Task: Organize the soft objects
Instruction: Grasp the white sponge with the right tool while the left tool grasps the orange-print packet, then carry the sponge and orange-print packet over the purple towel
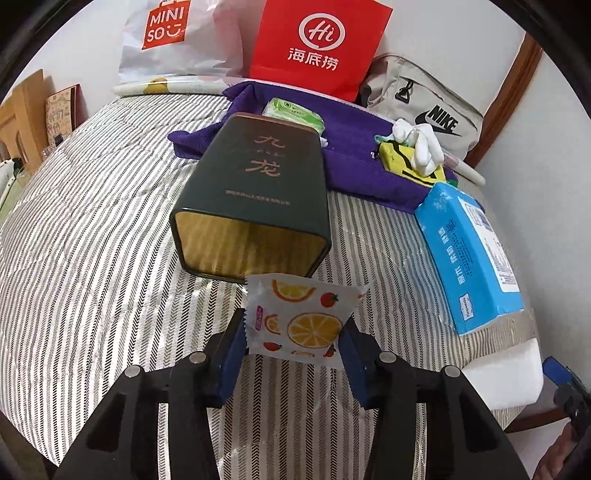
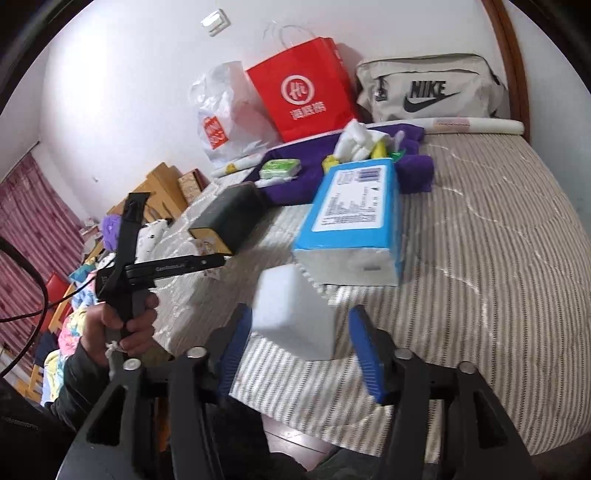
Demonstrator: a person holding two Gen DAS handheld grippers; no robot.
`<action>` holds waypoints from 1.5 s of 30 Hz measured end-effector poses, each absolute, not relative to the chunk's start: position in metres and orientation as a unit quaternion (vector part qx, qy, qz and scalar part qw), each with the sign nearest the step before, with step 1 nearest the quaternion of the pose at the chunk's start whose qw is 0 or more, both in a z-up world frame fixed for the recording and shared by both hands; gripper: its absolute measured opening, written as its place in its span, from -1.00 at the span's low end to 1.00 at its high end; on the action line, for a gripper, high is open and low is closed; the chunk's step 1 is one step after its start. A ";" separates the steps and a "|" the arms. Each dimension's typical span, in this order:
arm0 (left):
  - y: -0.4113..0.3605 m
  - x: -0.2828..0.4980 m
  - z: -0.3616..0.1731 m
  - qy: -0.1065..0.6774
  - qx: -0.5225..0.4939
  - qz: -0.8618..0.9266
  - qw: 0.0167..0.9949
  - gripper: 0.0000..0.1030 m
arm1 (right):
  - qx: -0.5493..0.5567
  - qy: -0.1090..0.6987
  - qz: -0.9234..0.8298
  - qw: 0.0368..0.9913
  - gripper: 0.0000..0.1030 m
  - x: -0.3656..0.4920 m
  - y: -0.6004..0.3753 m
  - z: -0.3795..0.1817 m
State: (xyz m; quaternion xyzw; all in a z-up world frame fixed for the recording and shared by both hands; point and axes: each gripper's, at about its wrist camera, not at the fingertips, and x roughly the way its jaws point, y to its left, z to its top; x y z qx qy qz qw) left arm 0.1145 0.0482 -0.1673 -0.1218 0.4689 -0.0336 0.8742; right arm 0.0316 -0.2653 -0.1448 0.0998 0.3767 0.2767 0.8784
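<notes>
Two grippers work the striped bed [image 1: 92, 229]; my left gripper [image 1: 293, 332] pinches the fruit-print packet [image 1: 299, 317] before the dark tin's [image 1: 255, 195] open mouth; my right gripper [image 2: 301, 332] stands wide around the white sponge block [image 2: 291, 314]; next, I judge, feed the packet in.

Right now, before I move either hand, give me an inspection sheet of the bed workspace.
Surface: striped quilt on a bed, a purple cloth at the far end.
Job's things: fruit-print packet held in front of the open mouth of a dark green tin lying on its side; white foam block; blue tissue pack; green packet on the cloth.
Clutter: red paper bag, Miniso bag, Nike bag.
Grippers: left gripper jaws closed on the packet; right gripper jaws open around the foam block.
Cables: black cable at left edge.
Surroundings: white wall, pink curtain.
</notes>
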 end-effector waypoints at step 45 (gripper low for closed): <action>0.100 0.192 -0.083 0.450 -0.119 -0.026 0.885 -0.16 | -0.009 0.328 0.223 0.918 -0.33 0.168 -0.198 -0.081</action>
